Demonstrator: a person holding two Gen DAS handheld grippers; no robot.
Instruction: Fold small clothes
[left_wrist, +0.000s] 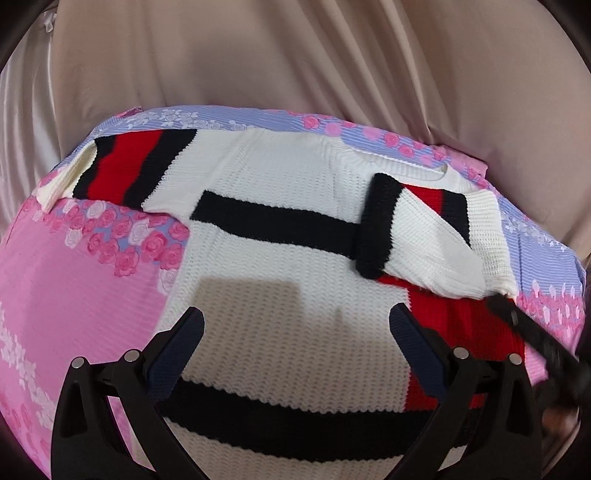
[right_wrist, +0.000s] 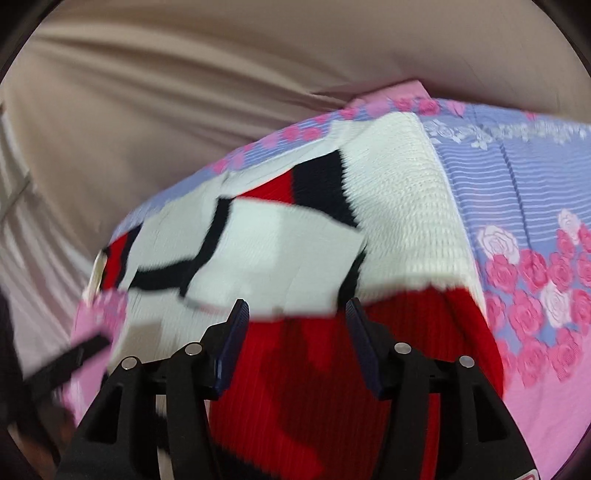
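We look down on a small white knitted sweater with black and red blocks, spread flat on a table covered by a pink and lilac rose-print cloth, with beige curtains hanging behind. The right sleeve already lies folded inward across the chest, its black cuff resting on the black chest stripe, so we judge the first fold done. The left sleeve is spread out toward the far left, not yet folded, and the body has no fold across it. The left claw hovers above the sweater's near middle, its jaws wide apart and holding nothing. The right claw hangs over the red panel on the sweater's right side, jaws likewise apart and empty, though that view is blurred. By our reckoning, the left sleeve and the body fold remain.
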